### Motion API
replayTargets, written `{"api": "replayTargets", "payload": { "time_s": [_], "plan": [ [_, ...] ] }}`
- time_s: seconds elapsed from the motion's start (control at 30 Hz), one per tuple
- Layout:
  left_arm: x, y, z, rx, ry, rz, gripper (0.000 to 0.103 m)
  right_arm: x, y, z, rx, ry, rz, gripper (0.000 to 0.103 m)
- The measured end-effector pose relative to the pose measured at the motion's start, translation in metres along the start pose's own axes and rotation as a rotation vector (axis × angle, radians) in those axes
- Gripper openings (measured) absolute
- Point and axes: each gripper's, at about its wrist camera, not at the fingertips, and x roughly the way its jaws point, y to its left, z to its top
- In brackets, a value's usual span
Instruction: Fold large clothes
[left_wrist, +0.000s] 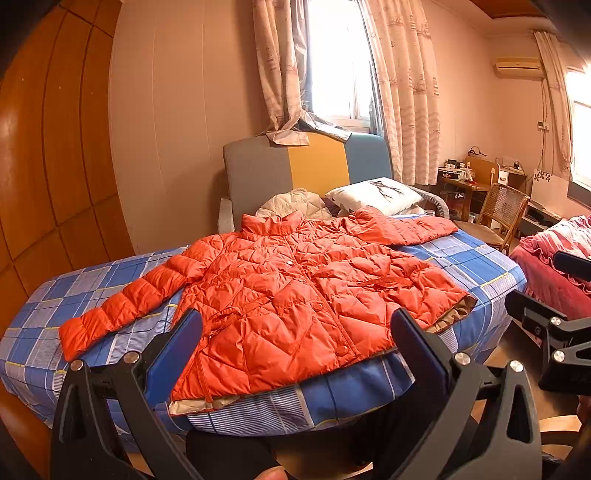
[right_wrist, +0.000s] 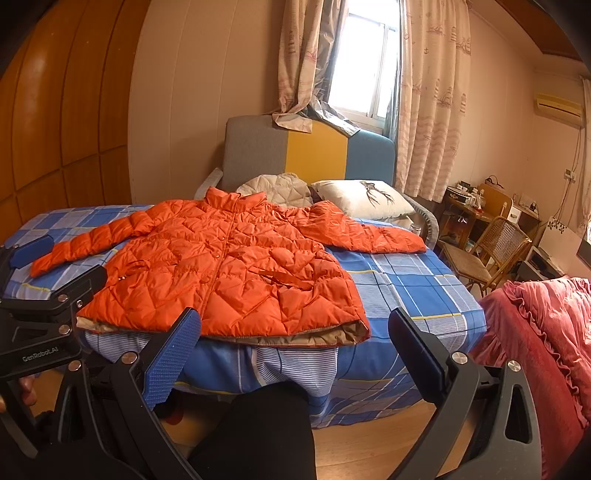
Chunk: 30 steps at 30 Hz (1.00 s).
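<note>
Jacket: an orange quilted puffer jacket (left_wrist: 295, 291) lies spread flat, front up, on the bed, snapped shut down the middle, its stand-up collar toward the headboard; the shiny fabric is stitched in diamond and zigzag panels.
Sleeves: both reach outward, padded in crosswise tubes; one sleeve (left_wrist: 129, 299) slants toward the bed's near corner, the other sleeve (right_wrist: 365, 232) lies below the pillow.
Hem: the hem (right_wrist: 288, 338) reaches the bed's near edge, showing a beige lining.
Bed: the sheet (right_wrist: 410, 295) is a blue, white and grey check with thin yellow lines.
Behind the collar: a cream quilted garment (right_wrist: 277, 190), bunched, and a white pillow (right_wrist: 362, 199) with a dark print.
Headboard: upholstered headboard (left_wrist: 306, 166) in grey, yellow and blue panels.
Left gripper: the left gripper (left_wrist: 295, 339) hangs before the hem, spread wide, empty, not touching the cloth; black fingers with blue ribbed pads.
Right gripper: the right gripper (right_wrist: 295, 339) is likewise released and empty, short of the bed's edge.
Surroundings: a woven cane chair (right_wrist: 491, 254) and a ruffled pink bedspread (right_wrist: 546, 332) lie to the right.
</note>
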Motion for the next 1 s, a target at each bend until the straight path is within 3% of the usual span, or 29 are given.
{"api": "replayTargets", "payload": {
  "time_s": [1.0],
  "plan": [
    [0.004,-0.002,-0.005,-0.015,0.019,-0.015,0.101,0.012,0.001,-0.006,0.002,0.027,0.014,0.1]
  ]
}}
